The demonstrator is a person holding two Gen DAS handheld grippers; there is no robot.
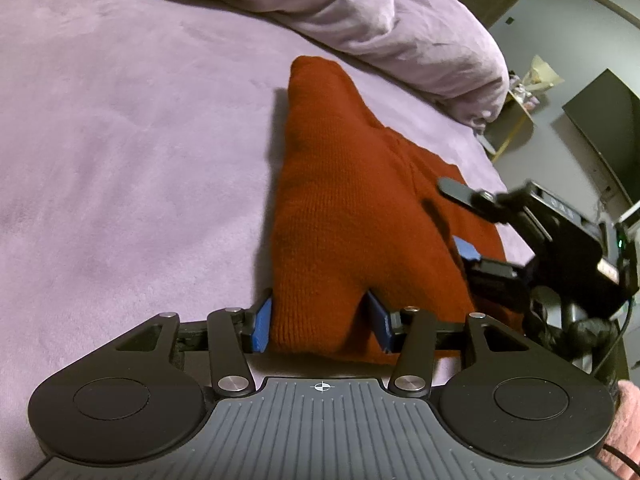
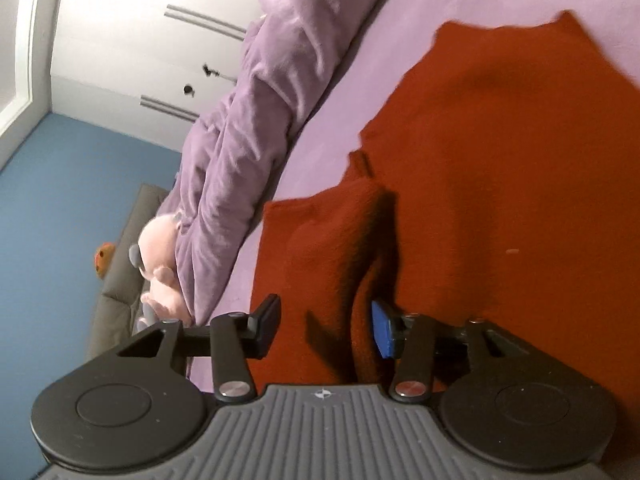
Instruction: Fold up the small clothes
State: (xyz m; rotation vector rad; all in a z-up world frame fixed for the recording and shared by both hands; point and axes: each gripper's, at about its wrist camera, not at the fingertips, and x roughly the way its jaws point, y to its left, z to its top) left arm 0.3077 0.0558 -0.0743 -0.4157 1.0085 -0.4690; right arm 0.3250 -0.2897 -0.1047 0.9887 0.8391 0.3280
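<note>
Bed point(image 1: 120, 128): covered in a lilac, short-pile fleece sheet, smooth and nearly flat, filling the left and centre of the left wrist view.

Duvet point(image 1: 380, 28): same lilac plush fabric, bunched into a thick rumpled roll along the upper edge of the frame; in the right wrist view it runs as a creased ridge from top centre down to lower left point(image 2: 240, 140).

Rust-red knitted garment point(image 1: 340, 208): fine ribbed knit, matte. It lies on the bed at centre frame, tapering to a rounded point at the upper end and widening toward the bottom. One thick layer lies over a flatter layer that shows at its right. In the right wrist view it spreads across the right half of the frame point(image 2: 500, 180), with a raised fold standing near the lower centre.

Left tool point(image 1: 324, 320): black linkage arms, blue ridged pads. Jaws apart, a thick lobe of the knit's near edge between them; the left pad touches the cloth, a dark gap shows at the right pad.

Right tool point(image 2: 324, 326): jaws apart, over the knit, the upright fold just beside the blue right pad, not pinched. Somewhat blurred.

Pink plush toy point(image 2: 160, 264): soft, rounded, lower left beside the duvet.
</note>
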